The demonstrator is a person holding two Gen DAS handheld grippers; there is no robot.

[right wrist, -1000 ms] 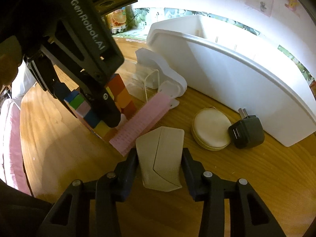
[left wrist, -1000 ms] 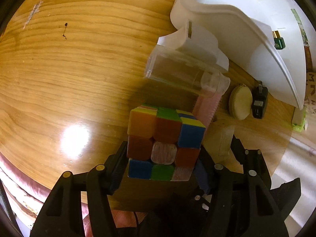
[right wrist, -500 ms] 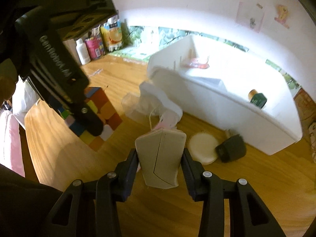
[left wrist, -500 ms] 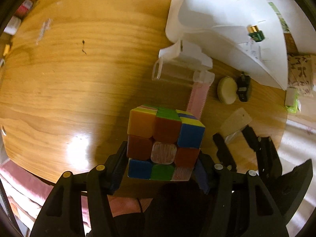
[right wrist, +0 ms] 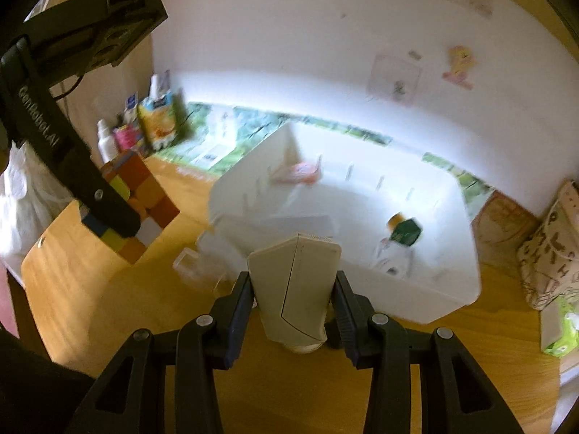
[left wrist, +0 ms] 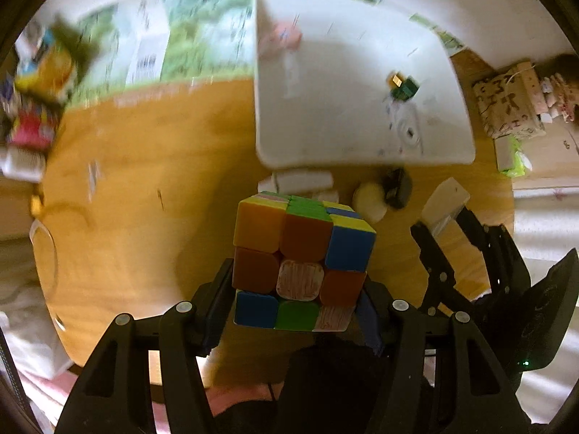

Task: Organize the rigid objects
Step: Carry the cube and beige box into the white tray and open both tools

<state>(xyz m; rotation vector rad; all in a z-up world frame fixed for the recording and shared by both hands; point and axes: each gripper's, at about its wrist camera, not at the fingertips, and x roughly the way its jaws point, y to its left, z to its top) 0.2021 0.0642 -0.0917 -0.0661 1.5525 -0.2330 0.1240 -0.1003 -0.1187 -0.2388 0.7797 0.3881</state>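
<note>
My left gripper (left wrist: 296, 282) is shut on a multicoloured puzzle cube (left wrist: 300, 260) and holds it high above the wooden table (left wrist: 144, 199). The cube also shows in the right wrist view (right wrist: 141, 209). My right gripper (right wrist: 293, 296) is shut on a beige wedge-shaped plastic piece (right wrist: 295, 289), also seen in the left wrist view (left wrist: 443, 204). Beyond both stands a white bin (right wrist: 452, 282) with a small green bottle (right wrist: 407, 231) and a pink item (right wrist: 300, 173) inside.
On the table by the bin lie a clear plastic container (left wrist: 300, 181), a round cream disc (left wrist: 369, 200) and a black charger (left wrist: 398, 188). Bottles and packets (right wrist: 155, 119) stand at the back left. A patterned bag (right wrist: 550, 253) sits at right.
Both grippers have risen well above the table with their objects and tilted toward the bin, so its inside now shows. The pink comb has dropped out of sight.
</note>
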